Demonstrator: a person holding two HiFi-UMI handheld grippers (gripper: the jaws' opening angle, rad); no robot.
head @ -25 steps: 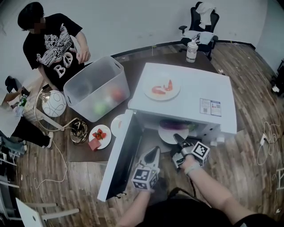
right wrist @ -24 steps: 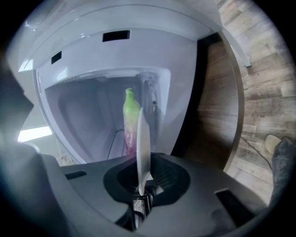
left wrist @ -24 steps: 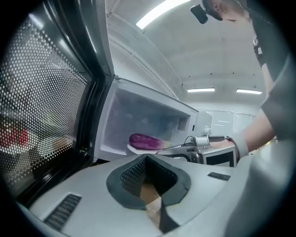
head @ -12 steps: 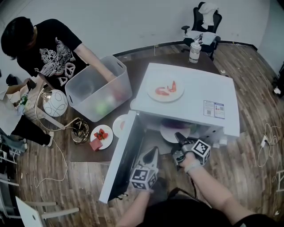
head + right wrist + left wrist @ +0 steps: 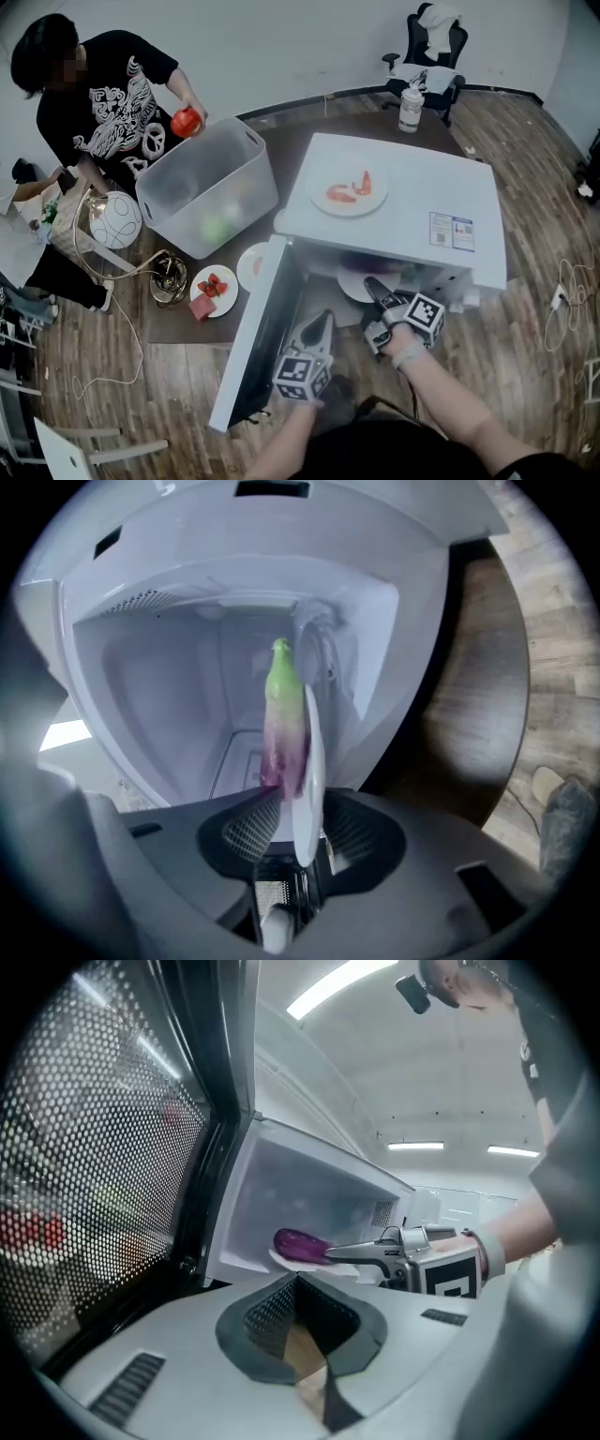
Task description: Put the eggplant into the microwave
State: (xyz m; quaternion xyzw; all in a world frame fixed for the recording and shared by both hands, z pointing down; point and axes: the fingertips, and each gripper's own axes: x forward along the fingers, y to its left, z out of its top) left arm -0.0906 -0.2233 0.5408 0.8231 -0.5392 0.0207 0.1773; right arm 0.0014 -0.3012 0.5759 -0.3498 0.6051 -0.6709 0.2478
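The purple eggplant (image 5: 284, 724) with its green stem end lies on a white plate (image 5: 309, 789) inside the white microwave (image 5: 403, 216), whose door (image 5: 258, 337) stands wide open to the left. My right gripper (image 5: 295, 822) reaches into the opening. The plate's near rim is between its jaws, which are opening, and its pads stand off the rim. From the left gripper view the eggplant (image 5: 300, 1244) shows on the plate just beyond the right gripper (image 5: 342, 1252). My left gripper (image 5: 323, 322) hovers shut and empty before the door.
On top of the microwave sits a plate of shrimp (image 5: 350, 190). A clear bin (image 5: 202, 192) stands to the left, with a person beside it holding a red tomato (image 5: 186, 122). A plate of strawberries (image 5: 212, 284), cables, a bottle (image 5: 410, 108) and an office chair (image 5: 427, 56) are around.
The person at the bin reached into it and has lifted out a red tomato. Both grippers stayed about where they were at the microwave's opening.
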